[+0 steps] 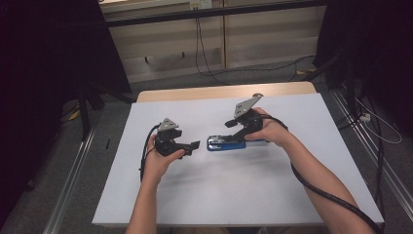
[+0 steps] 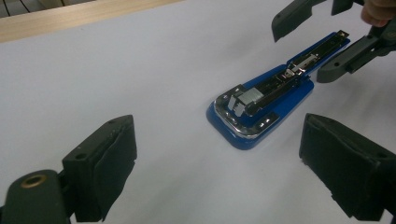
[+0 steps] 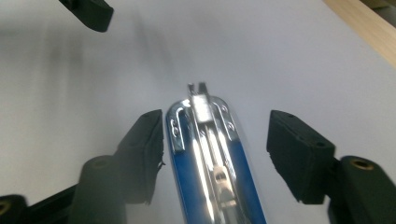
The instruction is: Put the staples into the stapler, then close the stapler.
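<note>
I am watching a blue stapler (image 1: 225, 144) lying flat on the white table sheet (image 1: 243, 195), its chromed head pointing toward the left gripper (image 1: 195, 145).

The right gripper (image 1: 229, 138) is sitting over the stapler's rear half, with the person's right hand (image 1: 270, 130) wrapped around its body. In the right gripper view its jaws are standing apart with the stapler (image 3: 210, 158) running between them. One pad is lying just beside the blue edge, maybe brushing it; the other is standing clear with white sheet showing in the gap. So the right gripper (image 3: 215, 154) is not clamping anything (loosely straddling).

The left gripper is hovering just off the stapler's head end, held in the left hand (image 1: 158, 163). In the left gripper view its jaws are gaping wide with nothing between them, and the stapler (image 2: 266, 102) is lying ahead of the left gripper (image 2: 217, 161), angled away toward the upper right. There the right gripper's black fingers (image 2: 345, 58) are flanking the stapler's far end.

The wooden table edge (image 1: 219, 91) is showing beyond the sheet.
</note>
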Tool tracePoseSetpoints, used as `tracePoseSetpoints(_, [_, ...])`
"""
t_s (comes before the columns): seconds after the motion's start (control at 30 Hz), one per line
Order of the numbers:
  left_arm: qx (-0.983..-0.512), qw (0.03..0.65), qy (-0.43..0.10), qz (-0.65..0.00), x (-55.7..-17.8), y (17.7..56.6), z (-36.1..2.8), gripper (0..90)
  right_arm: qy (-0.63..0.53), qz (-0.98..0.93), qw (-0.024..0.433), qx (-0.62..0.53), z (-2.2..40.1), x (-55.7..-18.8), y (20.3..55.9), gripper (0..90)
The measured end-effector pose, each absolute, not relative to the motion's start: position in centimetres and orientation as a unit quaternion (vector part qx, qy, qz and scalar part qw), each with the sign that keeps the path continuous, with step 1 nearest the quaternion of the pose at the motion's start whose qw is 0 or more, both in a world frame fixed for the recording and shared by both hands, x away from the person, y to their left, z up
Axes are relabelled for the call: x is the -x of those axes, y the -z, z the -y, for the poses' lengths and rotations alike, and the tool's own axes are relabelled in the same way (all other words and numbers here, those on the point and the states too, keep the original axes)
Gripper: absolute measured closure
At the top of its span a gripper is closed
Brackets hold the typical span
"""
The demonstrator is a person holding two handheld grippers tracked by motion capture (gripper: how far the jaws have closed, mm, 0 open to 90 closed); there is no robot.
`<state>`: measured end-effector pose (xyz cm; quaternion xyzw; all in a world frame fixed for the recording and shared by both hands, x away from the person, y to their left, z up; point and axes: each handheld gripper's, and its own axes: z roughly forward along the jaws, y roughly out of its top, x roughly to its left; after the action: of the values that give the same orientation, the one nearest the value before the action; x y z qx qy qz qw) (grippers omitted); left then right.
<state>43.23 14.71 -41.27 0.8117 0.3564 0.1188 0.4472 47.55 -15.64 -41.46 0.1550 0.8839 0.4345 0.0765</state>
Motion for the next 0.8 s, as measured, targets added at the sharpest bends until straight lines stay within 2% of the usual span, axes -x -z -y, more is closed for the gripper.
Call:
tracePoseSetpoints(0.37, [-0.812,0.451,-0.118,-0.351,-43.2,41.2,-14.5,11.3,-0.433,-0.864,0.133,-0.219,18.3,-45.1,41.3,19.2])
tracePoseSetpoints(0.8, [-0.810,0.454,-0.119,-0.351,-43.1,41.1,-14.5,11.3,-0.416,-0.858,0.158,-0.256,20.5,-42.5,41.7,17.1])
